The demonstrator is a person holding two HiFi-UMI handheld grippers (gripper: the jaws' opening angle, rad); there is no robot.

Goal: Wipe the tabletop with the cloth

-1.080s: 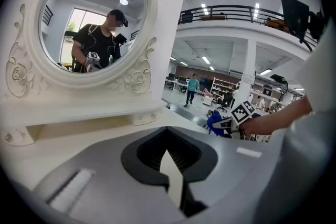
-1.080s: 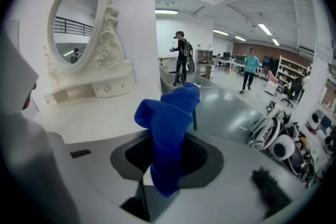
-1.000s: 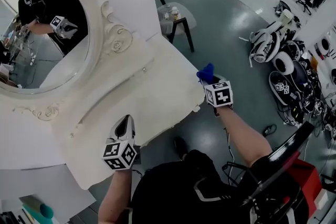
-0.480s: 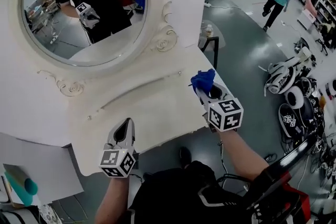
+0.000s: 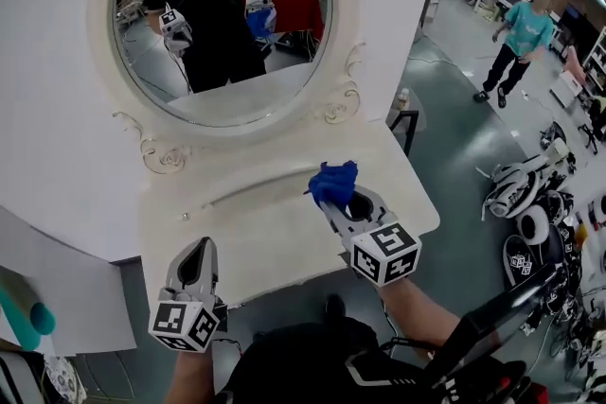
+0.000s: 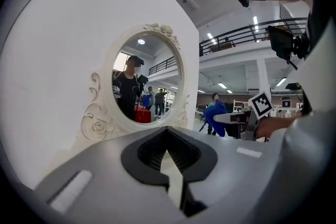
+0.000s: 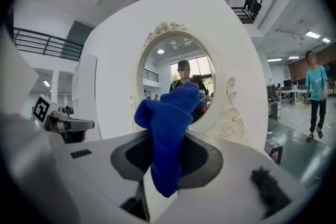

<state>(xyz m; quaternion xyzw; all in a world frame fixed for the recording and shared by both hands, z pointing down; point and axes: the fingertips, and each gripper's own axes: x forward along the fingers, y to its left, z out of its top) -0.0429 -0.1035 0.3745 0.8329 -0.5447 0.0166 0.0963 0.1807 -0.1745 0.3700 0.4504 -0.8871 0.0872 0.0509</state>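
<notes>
A cream dressing table's tabletop (image 5: 256, 237) lies below an oval mirror (image 5: 222, 24) in a carved frame. My right gripper (image 5: 329, 203) hovers over the right half of the top, shut on a bunched blue cloth (image 5: 332, 182) that sticks up from its tips. In the right gripper view the cloth (image 7: 168, 134) hangs between the jaws of my right gripper (image 7: 167, 168), facing the mirror (image 7: 178, 86). My left gripper (image 5: 201, 248) is at the table's front left edge, shut and holding nothing. The left gripper view looks past my left gripper (image 6: 169, 157) and shows the blue cloth (image 6: 216, 119) at the right.
A person in a teal shirt (image 5: 516, 38) walks on the floor at the right. A small side table (image 5: 407, 109) stands beside the dresser's right end. Bags and helmets (image 5: 530, 199) lie on the floor further right. A white board (image 5: 66, 298) is at the lower left.
The head view has tilted up, so the mirror now fills the top. My right gripper has carried the cloth from off the table's right edge to above the tabletop. The left gripper stays at the front edge.
</notes>
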